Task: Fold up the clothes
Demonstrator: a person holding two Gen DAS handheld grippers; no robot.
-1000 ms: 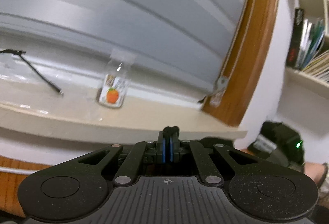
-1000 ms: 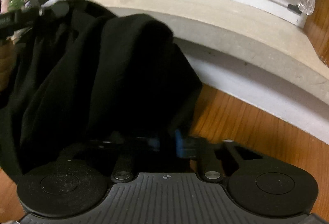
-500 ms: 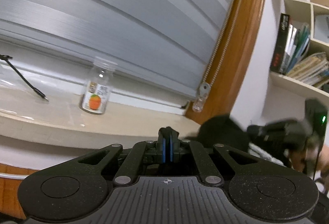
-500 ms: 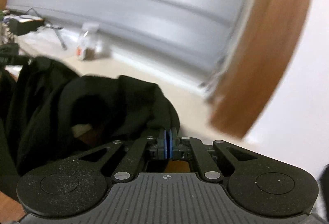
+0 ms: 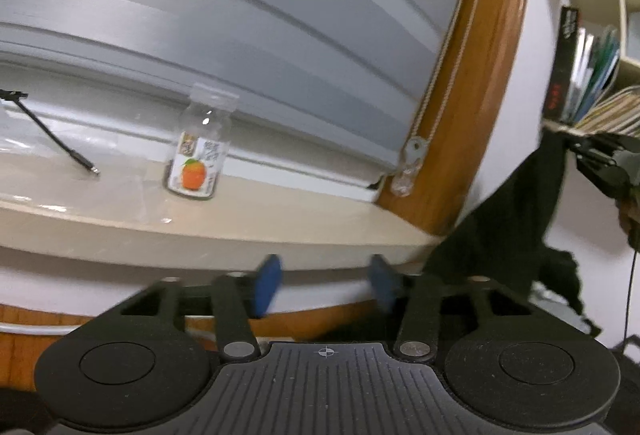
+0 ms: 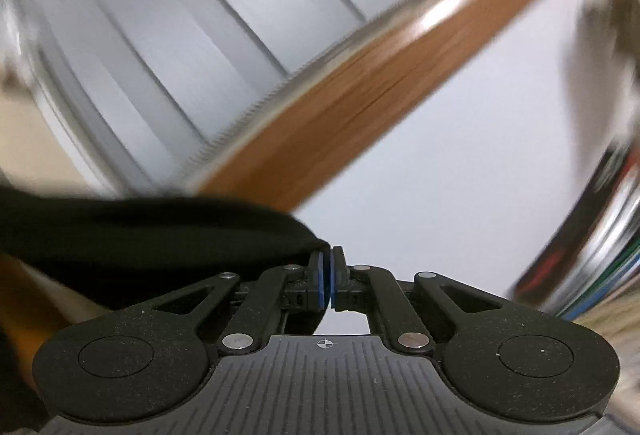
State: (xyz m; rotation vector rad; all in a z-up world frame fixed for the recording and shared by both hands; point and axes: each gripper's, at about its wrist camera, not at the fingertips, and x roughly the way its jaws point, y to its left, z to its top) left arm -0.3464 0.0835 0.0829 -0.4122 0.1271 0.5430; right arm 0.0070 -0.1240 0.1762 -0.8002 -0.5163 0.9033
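Observation:
A black garment [image 5: 516, 223] hangs in the air at the right of the left wrist view, held up by my right gripper [image 5: 604, 155] near the shelf. My left gripper [image 5: 326, 281] stands open in front of the windowsill, its blue pads apart with nothing between them. In the right wrist view my right gripper [image 6: 328, 277] is shut on an edge of the black garment [image 6: 152, 235], which trails off to the left. That view is tilted and blurred.
A beige windowsill [image 5: 240, 219] carries a clear bottle with an orange label [image 5: 198, 159] and a black cable [image 5: 52, 135]. Grey blinds [image 5: 240, 15] and a wooden frame [image 5: 472, 75] rise behind. A bookshelf [image 5: 588, 75] stands at right.
My left gripper has opened and let go of the garment. My right gripper has swung up and to the right, lifting the black garment with it.

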